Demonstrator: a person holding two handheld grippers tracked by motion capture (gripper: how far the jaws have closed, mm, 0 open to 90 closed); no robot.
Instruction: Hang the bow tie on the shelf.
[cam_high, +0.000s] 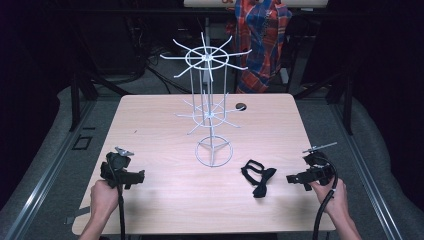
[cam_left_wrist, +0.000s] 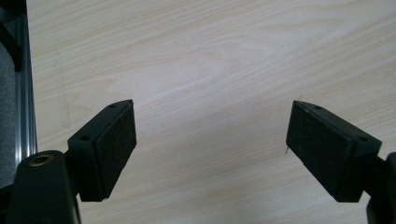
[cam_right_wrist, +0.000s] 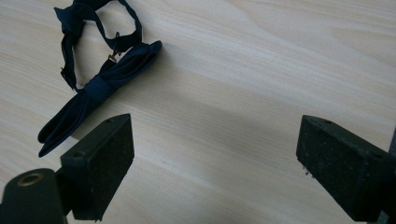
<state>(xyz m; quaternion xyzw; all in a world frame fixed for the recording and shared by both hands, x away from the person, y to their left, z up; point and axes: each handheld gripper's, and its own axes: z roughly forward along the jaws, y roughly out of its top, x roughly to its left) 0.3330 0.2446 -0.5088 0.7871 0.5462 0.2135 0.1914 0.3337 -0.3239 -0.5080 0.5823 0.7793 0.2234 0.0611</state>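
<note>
both hands are holding released grippers, left gripper (cam_high: 131, 176) and right gripper (cam_high: 291, 178), over the pale wooden counter (cam_high: 160, 125); dark fabric bow tie (cam_high: 258, 177) is lying ungrasped beside the right one, white wire rack (cam_high: 210, 100) waiting bare.

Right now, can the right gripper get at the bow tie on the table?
Probably yes. The right gripper is open and points toward the bow tie, which lies flat on the table just beside it. Only bare wood lies between them, and the wire rack stands farther back.
</note>
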